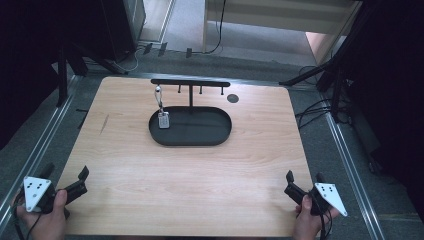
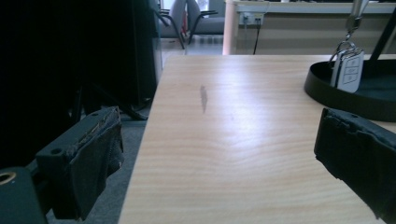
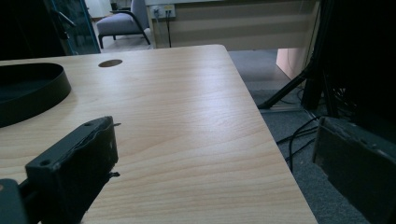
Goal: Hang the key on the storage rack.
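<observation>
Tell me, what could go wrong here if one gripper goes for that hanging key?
The car key dangles from a clip on the stand's bar, so a touch could set it swinging away from the left gripper. The slim stand might tip if pulled, though its tray base looks broad. The right gripper sits near the table edge.

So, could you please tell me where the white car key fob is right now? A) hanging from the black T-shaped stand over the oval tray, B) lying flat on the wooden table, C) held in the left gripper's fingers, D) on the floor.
A: the white car key fob hangs by its clip from the black T-shaped stand, above the black oval tray.
</observation>
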A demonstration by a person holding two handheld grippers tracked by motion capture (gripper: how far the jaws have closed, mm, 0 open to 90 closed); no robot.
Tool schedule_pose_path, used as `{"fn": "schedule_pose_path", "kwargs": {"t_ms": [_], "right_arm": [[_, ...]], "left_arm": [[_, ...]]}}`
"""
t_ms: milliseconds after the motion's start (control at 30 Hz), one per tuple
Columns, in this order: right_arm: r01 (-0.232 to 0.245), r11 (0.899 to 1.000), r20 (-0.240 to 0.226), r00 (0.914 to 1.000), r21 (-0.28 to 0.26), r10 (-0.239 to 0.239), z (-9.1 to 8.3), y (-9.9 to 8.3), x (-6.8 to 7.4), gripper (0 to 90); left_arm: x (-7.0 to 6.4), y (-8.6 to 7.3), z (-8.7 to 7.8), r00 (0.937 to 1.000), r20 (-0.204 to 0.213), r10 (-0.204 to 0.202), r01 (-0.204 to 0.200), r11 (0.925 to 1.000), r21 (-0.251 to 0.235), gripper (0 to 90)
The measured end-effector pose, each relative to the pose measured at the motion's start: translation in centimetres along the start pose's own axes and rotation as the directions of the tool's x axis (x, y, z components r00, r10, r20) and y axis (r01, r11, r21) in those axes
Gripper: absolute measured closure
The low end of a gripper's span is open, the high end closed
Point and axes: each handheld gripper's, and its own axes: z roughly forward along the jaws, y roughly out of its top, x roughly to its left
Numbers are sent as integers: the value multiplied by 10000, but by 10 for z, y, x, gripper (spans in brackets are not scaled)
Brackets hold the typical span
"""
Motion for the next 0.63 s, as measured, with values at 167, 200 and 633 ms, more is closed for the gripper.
{"fn": "schedule_pose_path", "kwargs": {"t_ms": [167, 200, 633], "right_arm": [[111, 9999, 6, 9999, 5, -111, 0, 0, 1, 0], [162, 9999, 25, 9999, 32, -162, 0, 0, 2, 0], [392, 9992, 131, 9991, 49, -392, 1, 0, 4, 0]], "left_arm": [[8, -5, -7, 10000, -56, 61, -62, 9998, -165, 18], [8, -6, -7, 10000, -43, 70, -71, 9997, -226, 18], [13, -7, -9, 9955, 950, -31, 77, 9988, -475, 18]]}}
